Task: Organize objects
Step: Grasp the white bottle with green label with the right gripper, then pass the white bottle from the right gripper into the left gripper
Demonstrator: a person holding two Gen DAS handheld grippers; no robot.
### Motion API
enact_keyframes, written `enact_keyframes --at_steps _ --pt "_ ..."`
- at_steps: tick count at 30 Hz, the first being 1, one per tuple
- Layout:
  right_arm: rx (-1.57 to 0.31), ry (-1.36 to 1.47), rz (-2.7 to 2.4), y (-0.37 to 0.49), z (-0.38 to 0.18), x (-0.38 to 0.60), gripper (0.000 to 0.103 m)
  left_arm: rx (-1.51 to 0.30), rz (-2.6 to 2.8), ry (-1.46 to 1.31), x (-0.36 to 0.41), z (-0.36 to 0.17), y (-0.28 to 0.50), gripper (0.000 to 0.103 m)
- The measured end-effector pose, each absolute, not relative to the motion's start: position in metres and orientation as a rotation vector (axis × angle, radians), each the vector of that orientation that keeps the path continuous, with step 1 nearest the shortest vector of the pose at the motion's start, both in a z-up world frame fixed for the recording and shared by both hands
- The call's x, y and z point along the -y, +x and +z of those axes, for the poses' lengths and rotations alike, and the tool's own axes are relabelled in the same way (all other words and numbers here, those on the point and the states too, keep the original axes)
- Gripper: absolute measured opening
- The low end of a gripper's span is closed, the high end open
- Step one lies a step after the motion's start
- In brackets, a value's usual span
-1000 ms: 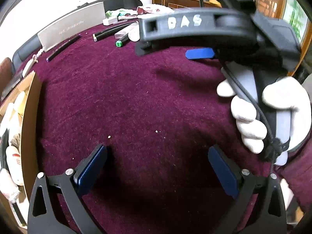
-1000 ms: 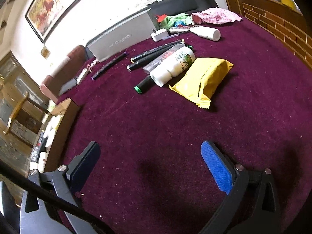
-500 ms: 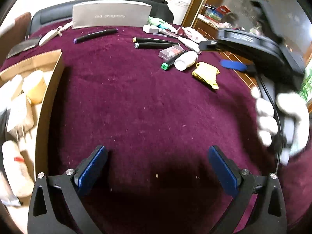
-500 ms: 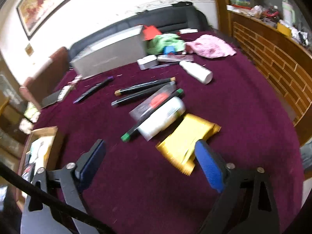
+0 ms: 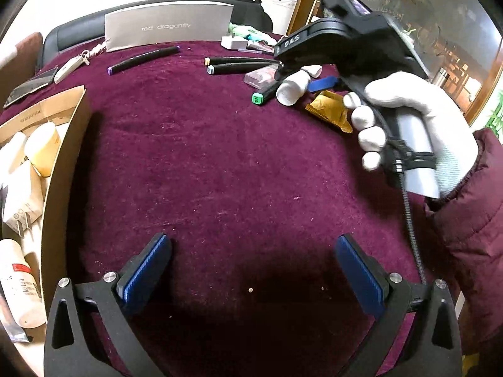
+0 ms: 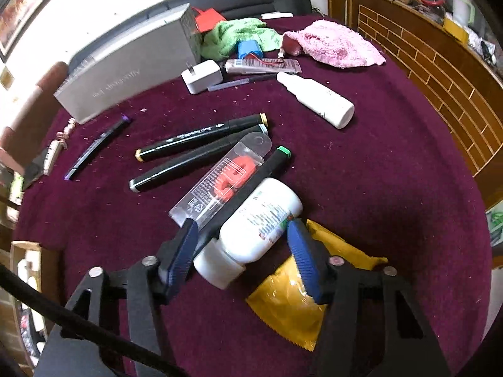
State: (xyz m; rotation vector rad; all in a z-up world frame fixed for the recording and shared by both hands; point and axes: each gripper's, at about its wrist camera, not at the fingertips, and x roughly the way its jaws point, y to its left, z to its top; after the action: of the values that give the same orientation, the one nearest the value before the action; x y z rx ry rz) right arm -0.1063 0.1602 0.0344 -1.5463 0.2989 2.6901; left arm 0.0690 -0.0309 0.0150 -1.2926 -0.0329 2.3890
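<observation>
Maroon cloth covers the bench, and most of the loose things lie in a cluster toward its far side. The right gripper, held in a white-gloved hand, points down at a white bottle that lies on its side; its blue pads flank the bottle and the jaws are closing, the right pad at the bottle's flank, the left pad still a little off beside the cap. Whether either pad presses yet is not clear. Just left of the bottle a green-capped marker lies along it, touching, with a clear blister pack holding something orange-red against the marker's other side. A yellow packet lies under the right finger, just beside the bottle. Further off are two black markers side by side, a purple-tipped pen, a second white bottle, a white charger, a grey box, and green and pink cloths. The left gripper hovers over bare cloth with its jaws wide apart and nothing between them. At its left, a cardboard box holds several pale bottles and a plug.
</observation>
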Motion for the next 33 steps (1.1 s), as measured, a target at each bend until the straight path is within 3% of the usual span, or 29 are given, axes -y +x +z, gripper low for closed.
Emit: enact_keyframes --at_steps 3,5,14,17,20,24,29,33 --pt "-0.314 -1.553 2.687 -0.105 0.028 -0.157 0.035 0.028 2.391 -1.294 0.03 0.015 0.07 0.101" --pt "-0.354 -1.572 2.697 -0.1 0.026 -0.159 0.032 0.018 2.393 -1.296 0.029 0.015 0.07 0.101" --pt "-0.537 -1.805 2.81 -0.022 0.018 -0.168 0.032 -0.067 2.414 -1.316 0.02 0.014 0.073 0.101" --pt "-0.575 -1.822 2.876 0.002 0.015 -0.172 0.04 -0.072 2.413 -1.312 0.021 0.015 0.075 0.101" --pt "-0.702 -1.728 2.98 0.017 0.025 -0.188 0.04 0.042 2.383 -1.324 0.031 0.025 0.069 0.096" --pt "-0.808 -1.359 3.044 0.022 0.048 -0.23 0.06 -0.013 2.489 -1.224 0.019 0.058 0.048 0.096" --pt "-0.847 -1.157 2.958 0.021 0.038 -0.265 0.06 0.095 2.441 -1.273 -0.011 0.058 0.003 0.096" --pt "-1.01 -1.16 2.863 0.022 0.029 -0.291 0.06 0.22 2.423 -1.331 -0.039 0.04 -0.019 0.095"
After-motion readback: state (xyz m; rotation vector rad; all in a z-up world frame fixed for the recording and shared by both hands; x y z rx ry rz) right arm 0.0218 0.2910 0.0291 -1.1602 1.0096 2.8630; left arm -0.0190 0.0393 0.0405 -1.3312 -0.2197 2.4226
